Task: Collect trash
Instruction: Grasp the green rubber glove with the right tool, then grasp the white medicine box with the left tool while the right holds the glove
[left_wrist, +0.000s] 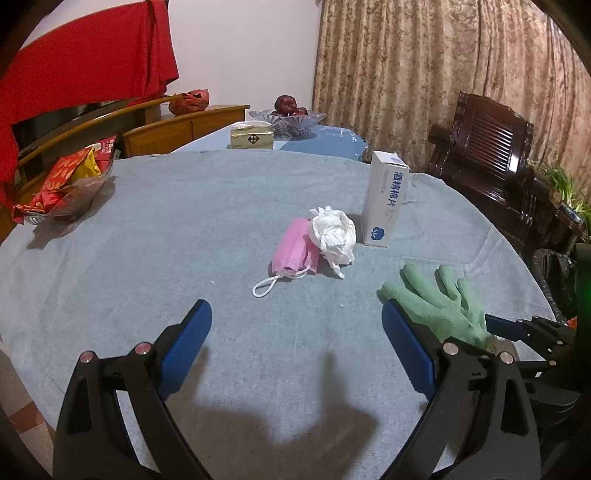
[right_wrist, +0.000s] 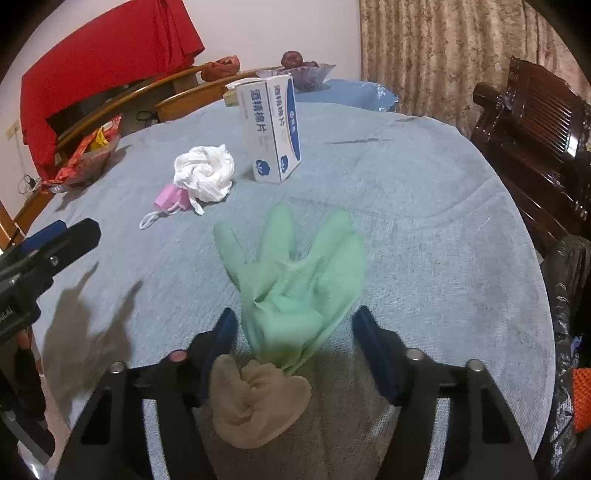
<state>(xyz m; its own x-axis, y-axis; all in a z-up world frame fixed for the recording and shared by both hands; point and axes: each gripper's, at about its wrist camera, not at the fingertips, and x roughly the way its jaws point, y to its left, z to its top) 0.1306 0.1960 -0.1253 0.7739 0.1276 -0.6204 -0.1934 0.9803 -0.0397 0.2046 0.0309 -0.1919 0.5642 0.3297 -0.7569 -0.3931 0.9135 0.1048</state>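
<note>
A green glove (right_wrist: 295, 266) with a beige cuff (right_wrist: 255, 402) lies flat on the grey-blue tablecloth (right_wrist: 424, 221). My right gripper (right_wrist: 295, 317) straddles its wrist part. The blue pads stand on either side with small gaps, so it is open. In the left wrist view the glove (left_wrist: 443, 299) lies at the right, just past my right finger. My left gripper (left_wrist: 295, 310) hovers open over bare cloth. Beyond it lie a pink face mask (left_wrist: 295, 247) and a crumpled white tissue (left_wrist: 334, 232), touching each other. A white and blue box (left_wrist: 384, 199) stands upright behind them.
A bowl of red snack packets (left_wrist: 66, 184) sits at the table's left edge. A glass fruit bowl (left_wrist: 288, 118) and a yellow pack (left_wrist: 251, 138) stand on a farther table. A dark wooden chair (left_wrist: 491, 155) and a black plastic bag (right_wrist: 569, 295) are off the right edge.
</note>
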